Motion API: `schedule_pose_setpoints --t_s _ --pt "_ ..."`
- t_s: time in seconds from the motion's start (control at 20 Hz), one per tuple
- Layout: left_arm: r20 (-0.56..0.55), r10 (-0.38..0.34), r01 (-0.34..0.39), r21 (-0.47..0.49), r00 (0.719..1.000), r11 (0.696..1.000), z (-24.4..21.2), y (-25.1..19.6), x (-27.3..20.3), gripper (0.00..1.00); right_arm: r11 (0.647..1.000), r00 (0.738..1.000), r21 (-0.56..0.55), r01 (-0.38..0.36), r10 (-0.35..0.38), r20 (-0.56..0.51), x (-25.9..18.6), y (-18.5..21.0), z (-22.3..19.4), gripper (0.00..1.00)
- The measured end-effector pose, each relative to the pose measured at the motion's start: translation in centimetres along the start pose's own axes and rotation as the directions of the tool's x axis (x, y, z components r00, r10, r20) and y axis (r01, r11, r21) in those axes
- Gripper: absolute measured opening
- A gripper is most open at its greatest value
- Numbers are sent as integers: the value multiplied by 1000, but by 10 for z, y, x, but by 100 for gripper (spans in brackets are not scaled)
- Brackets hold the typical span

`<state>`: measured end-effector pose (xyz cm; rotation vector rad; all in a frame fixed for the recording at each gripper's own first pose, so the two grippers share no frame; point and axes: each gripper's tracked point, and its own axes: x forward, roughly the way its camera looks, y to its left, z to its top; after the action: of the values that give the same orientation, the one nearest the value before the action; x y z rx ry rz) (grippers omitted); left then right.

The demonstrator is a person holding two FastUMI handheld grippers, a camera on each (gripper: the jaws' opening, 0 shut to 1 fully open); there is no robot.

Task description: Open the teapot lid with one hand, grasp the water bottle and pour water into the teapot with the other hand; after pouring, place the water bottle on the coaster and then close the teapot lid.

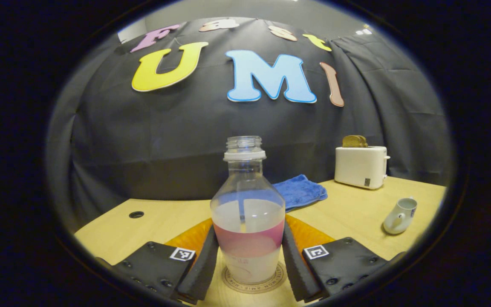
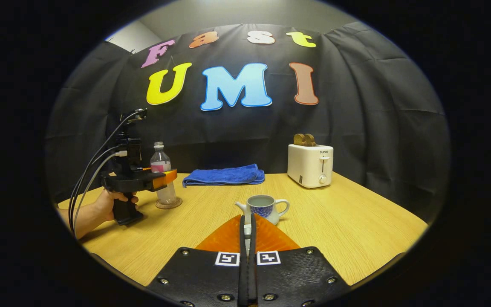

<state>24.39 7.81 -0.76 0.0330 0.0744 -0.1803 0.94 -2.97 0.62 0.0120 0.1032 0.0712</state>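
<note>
Left gripper view. Found the clear plastic water bottle with the pink label band [image 1: 247, 221] standing upright, uncapped and part full, between the two fingers of the left claw [image 1: 249, 228]. Saw its base planted on the round pale coaster [image 1: 233, 285] low between those fingers. Saw both fingers hard against the bottle's sides, but could not tell from here whether gripping or already let go. Noted printed lettering round the coaster's rim and small print on the bottle's band, not read out. Judged the pouring over and the bottle set down. Next: spread the fingers and draw straight back without tipping the bottle.

Right gripper view. Saw the right claw [image 2: 247, 219] clenched, with a small pale piece, probably the teapot lid [image 2: 248, 230], pinched between the fingers, though too little showed to be sure. Found the small white-and-blue ceramic teapot [image 2: 267, 207] open-mouthed on the light wooden table [image 2: 356, 221], just beyond the fingertips. Still to do: carry the lid forward, level it over the mouth, lower and release. Noted a brand mark on the white toaster [image 2: 310, 165], far right of the claw.
</note>
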Motion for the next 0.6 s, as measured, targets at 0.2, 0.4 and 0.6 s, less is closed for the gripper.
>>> schedule_pose_setpoints --t_s 0.2,0.4,0.6 --pt "-6 1 -1 4 1000 1000 -4 0 1 84 1000 1000 -1 1 -1 7 -1 1 2 0" --pt "-9 1 -1 -8 1000 1000 -6 2 1 84 1000 1000 0 -2 2 4 -3 2 1 0" --pt "-17 14 -14 -10 1000 1000 -9 4 -5 95 1000 1000 2 3 -3 1 -3 0 0 0"
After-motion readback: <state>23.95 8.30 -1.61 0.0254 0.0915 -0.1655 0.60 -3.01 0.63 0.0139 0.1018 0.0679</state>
